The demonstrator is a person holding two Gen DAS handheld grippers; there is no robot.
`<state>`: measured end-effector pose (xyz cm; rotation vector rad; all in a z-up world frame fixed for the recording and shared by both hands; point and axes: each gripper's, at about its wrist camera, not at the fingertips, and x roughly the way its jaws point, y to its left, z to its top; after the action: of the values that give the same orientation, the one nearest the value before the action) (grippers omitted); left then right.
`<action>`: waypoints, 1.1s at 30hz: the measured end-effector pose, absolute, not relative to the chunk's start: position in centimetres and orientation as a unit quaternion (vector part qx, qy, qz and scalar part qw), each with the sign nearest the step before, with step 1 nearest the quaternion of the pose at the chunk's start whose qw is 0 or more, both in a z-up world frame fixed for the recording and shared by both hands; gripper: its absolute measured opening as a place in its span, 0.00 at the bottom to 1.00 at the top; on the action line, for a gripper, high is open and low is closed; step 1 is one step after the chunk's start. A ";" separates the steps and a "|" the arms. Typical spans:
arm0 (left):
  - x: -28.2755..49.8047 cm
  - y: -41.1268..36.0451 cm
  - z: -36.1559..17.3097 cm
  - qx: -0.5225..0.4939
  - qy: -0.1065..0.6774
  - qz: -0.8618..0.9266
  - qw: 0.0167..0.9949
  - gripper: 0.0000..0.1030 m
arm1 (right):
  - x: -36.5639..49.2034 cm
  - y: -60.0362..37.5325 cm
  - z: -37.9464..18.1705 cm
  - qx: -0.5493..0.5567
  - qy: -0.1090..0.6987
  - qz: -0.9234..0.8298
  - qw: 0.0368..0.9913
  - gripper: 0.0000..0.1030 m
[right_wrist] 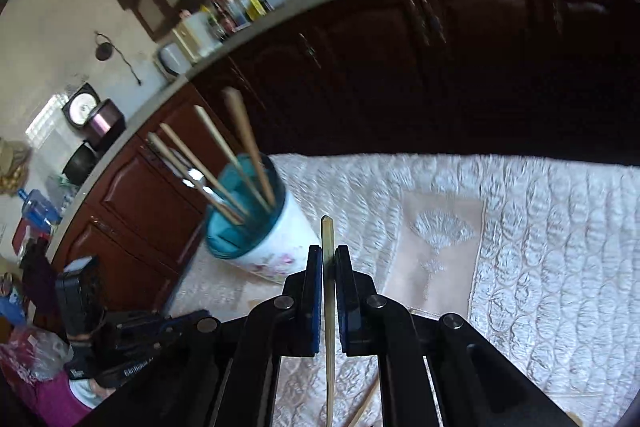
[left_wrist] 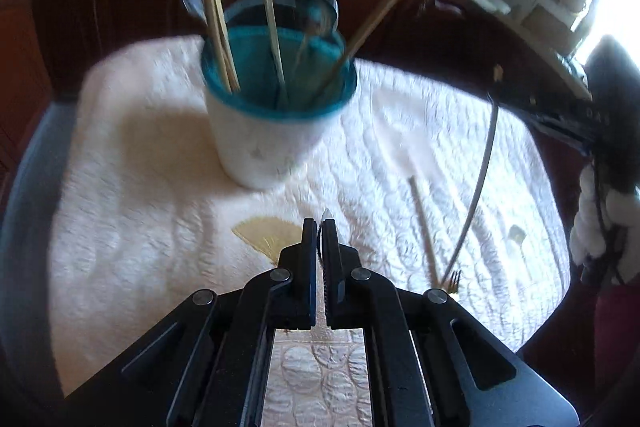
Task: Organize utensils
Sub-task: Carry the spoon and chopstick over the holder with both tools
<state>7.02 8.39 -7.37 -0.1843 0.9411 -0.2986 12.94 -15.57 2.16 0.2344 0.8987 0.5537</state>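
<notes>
The left tongs [left_wrist: 319, 227] fill the bottom centre of their frame: matte black linkage arms joined by round silver pivot pins, ending in two flat fingers [left_wrist: 308, 267] with blue inner pads. The right tongs [right_wrist: 329, 255] are built alike, black bars with silver pins and blue-faced fingers [right_wrist: 314, 291]. At the right edge of the left view, the other unit's black body shows faint lettering and thin dark cables.

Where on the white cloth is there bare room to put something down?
Bare cloth lies left of the utensil cup, out to the table's edge, and between the cup and the left gripper. The right side is crowded: a chopstick and fork lie there.
</notes>
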 end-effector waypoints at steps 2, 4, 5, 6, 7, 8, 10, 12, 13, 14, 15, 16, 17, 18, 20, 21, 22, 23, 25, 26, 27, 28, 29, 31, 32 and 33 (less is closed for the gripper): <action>6.8 9.2 -5.9 -0.090 0.437 -0.142 0.884 0.01 | 12.3 -15.1 3.0 0.109 0.421 0.270 0.859 0.05; 6.5 8.8 -4.4 -0.089 0.421 -0.137 0.892 0.01 | 11.6 -14.9 4.0 0.104 0.412 0.276 0.862 0.05; 6.2 9.1 -3.6 -0.089 0.414 -0.135 0.896 0.01 | 11.4 -14.6 4.5 0.102 0.407 0.279 0.863 0.05; 6.0 9.4 -2.9 -0.088 0.406 -0.134 0.900 0.01 | 11.2 -14.5 5.0 0.101 0.403 0.284 0.864 0.05; 5.7 9.6 -2.1 -0.086 0.397 -0.132 0.904 0.01 | 11.1 -14.1 5.8 0.097 0.396 0.288 0.866 0.05; 5.5 10.0 -1.1 -0.085 0.386 -0.128 0.909 0.01 | 11.1 -13.9 6.4 0.094 0.390 0.292 0.868 0.05; 5.5 10.6 0.3 -0.086 0.369 -0.122 0.917 0.01 | 11.0 -13.3 7.8 0.088 0.378 0.300 0.872 0.05; 6.2 10.5 1.7 -0.085 0.353 -0.112 0.925 0.01 | 11.0 -12.8 9.0 0.083 0.367 0.307 0.874 0.05; 6.5 10.7 2.4 -0.086 0.345 -0.105 0.929 0.01 | 11.0 -12.6 9.7 0.082 0.361 0.312 0.875 0.05; 6.8 10.9 3.0 -0.087 0.338 -0.099 0.932 0.01 | 11.0 -12.3 10.4 0.080 0.355 0.316 0.876 0.05; 7.1 11.2 3.6 -0.087 0.330 -0.092 0.936 0.01 | 11.1 -12.0 11.3 0.078 0.347 0.319 0.878 0.05; 7.4 11.5 4.3 -0.084 0.318 -0.081 0.941 0.01 | 11.1 -11.9 11.9 0.077 0.342 0.322 0.880 0.05; 7.6 11.5 4.8 -0.082 0.310 -0.072 0.944 0.01 | 11.2 -11.7 12.6 0.077 0.336 0.324 0.881 0.05; 8.1 11.7 5.3 -0.080 0.301 -0.064 0.948 0.01 | 11.3 -11.4 13.2 0.074 0.330 0.326 0.883 0.05; 9.0 11.8 5.9 -0.077 0.284 -0.048 0.955 0.01 | 11.9 -10.5 14.6 0.066 0.316 0.325 0.889 0.05; 9.6 11.7 6.3 -0.070 0.274 -0.037 0.959 0.01 | 12.2 -10.1 15.0 0.064 0.310 0.324 0.891 0.05; 10.1 11.5 6.4 -0.064 0.268 -0.030 0.961 0.01 | 12.4 -10.0 15.1 0.061 0.307 0.323 0.893 0.05; 10.8 11.3 6.4 -0.058 0.262 -0.022 0.963 0.01 | 12.9 -9.4 15.5 0.056 0.302 0.319 0.897 0.05; 11.8 10.9 6.3 -0.041 0.249 -0.004 0.968 0.01 | 13.8 -8.5 15.9 0.046 0.294 0.309 0.903 0.05; 12.3 10.8 6.1 -0.033 0.245 0.002 0.969 0.01 | 14.4 -8.1 15.9 0.043 0.292 0.305 0.905 0.05; 12.8 10.5 5.9 -0.026 0.241 0.007 0.970 0.01 | 14.9 -7.7 15.9 0.040 0.292 0.302 0.907 0.05; 13.3 10.3 5.6 -0.020 0.238 0.014 0.971 0.01 | 15.4 -7.2 15.8 0.035 0.291 0.297 0.909 0.05; 13.8 10.1 5.3 -0.016 0.235 0.018 0.972 0.01 | 16.0 -6.8 15.5 0.032 0.292 0.294 0.910 0.05; 14.9 9.9 4.5 -0.008 0.232 0.027 0.972 0.01 | 17.2 -5.9 14.9 0.023 0.295 0.288 0.911 0.05; 15.3 9.8 4.2 -0.004 0.231 0.031 0.972 0.01 | 17.7 -5.4 14.5 0.014 0.295 0.284 0.912 0.05; 15.8 9.7 3.8 -0.001 0.230 0.036 0.972 0.01 | 18.0 -5.2 14.3 0.009 0.295 0.281 0.913 0.05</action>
<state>15.81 9.67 3.75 -0.0012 0.4650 0.0733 18.03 -5.15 14.35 0.0184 0.6076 0.5788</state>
